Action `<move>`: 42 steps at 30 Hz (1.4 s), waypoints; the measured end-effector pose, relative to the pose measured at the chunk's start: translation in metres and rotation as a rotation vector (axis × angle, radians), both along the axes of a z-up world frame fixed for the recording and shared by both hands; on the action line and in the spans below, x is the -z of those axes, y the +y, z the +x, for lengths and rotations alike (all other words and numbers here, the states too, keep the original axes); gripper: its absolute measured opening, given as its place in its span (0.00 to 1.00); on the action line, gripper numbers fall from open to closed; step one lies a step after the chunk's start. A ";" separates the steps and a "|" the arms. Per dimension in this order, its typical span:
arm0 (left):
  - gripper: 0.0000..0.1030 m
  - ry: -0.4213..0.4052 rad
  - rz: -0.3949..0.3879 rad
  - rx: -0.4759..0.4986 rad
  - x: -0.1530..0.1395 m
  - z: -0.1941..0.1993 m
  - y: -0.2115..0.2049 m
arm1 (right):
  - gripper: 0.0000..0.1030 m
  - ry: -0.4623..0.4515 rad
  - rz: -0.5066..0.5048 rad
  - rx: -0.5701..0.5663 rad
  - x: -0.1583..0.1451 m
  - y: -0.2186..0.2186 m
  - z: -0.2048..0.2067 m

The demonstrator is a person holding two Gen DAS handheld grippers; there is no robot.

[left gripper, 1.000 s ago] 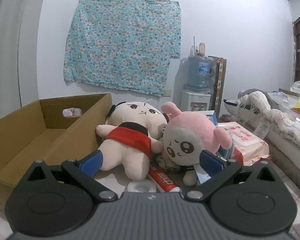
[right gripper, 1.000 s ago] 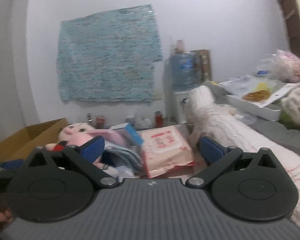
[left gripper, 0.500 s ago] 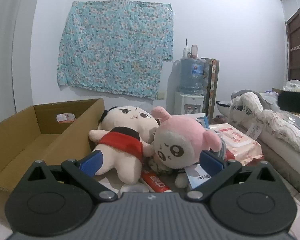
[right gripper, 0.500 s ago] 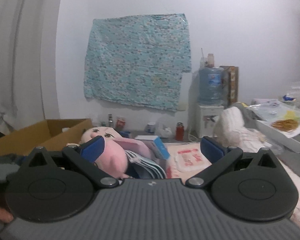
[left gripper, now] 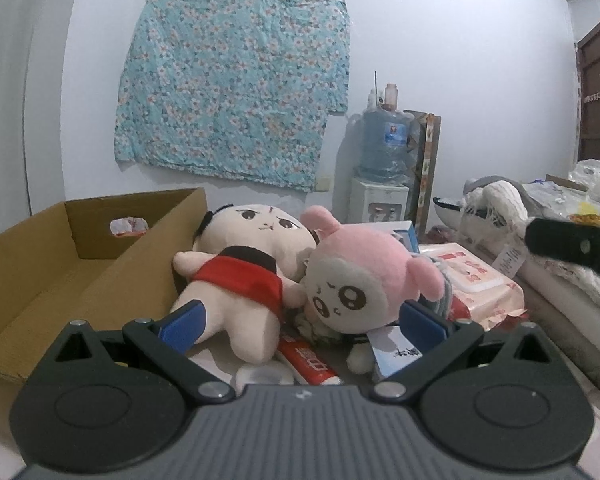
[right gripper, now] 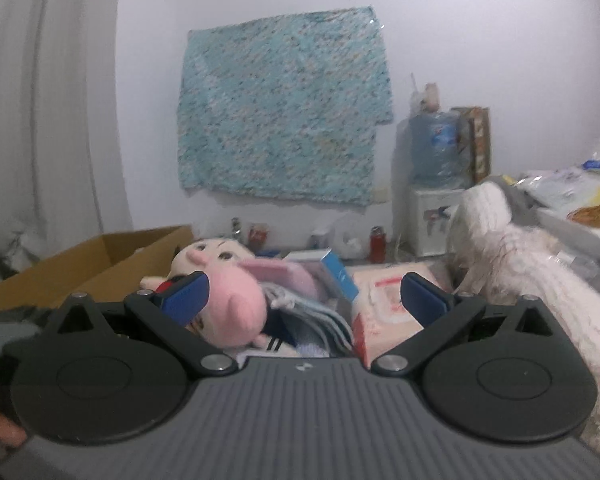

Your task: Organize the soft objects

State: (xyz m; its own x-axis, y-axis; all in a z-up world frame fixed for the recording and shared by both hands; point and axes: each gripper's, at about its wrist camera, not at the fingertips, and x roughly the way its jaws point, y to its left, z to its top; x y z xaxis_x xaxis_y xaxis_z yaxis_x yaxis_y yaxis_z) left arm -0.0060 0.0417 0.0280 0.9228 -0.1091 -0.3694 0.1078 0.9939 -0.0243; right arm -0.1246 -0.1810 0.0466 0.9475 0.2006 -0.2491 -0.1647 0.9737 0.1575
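A cream doll [left gripper: 244, 276] with black hair and a red top is seen lying on its back, just beside an open brown box [left gripper: 60, 264]. A pink toy [left gripper: 364, 280] with big dark eyes is leaned against the doll's arm. The box is seen with nothing soft inside.

The cardboard box [left gripper: 80, 264] stands open at the top with its floor bare, so its inside is free room; its right wall touches the cream doll [left gripper: 240, 276], which closes any gap there. Just right of that doll the pink plush [left gripper: 360, 280] leans against it. In front of them a red tube [left gripper: 308, 360] and a white lid [left gripper: 260, 376] clutter the near strip. To the right a wipes pack [left gripper: 480, 280] and the blanket-covered bed [left gripper: 560, 280] block the side. Above the toys the space is clear to the wall.
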 end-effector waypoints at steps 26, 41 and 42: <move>1.00 0.046 0.005 0.009 0.012 0.008 -0.019 | 0.99 0.043 -0.042 -0.068 0.031 -0.007 -0.007; 1.00 0.040 0.048 0.015 0.017 0.003 -0.027 | 0.99 0.053 -0.007 -0.067 0.035 -0.012 -0.006; 1.00 0.033 0.063 0.016 0.018 0.002 -0.029 | 0.99 0.055 0.009 -0.071 0.034 -0.013 -0.005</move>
State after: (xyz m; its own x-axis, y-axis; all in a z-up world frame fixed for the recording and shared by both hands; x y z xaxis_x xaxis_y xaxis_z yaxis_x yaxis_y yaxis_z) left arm -0.0044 0.0129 0.0102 0.9085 -0.0992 -0.4059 0.1235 0.9918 0.0342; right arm -0.1300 -0.1944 0.0121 0.9160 0.2688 -0.2979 -0.2238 0.9584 0.1770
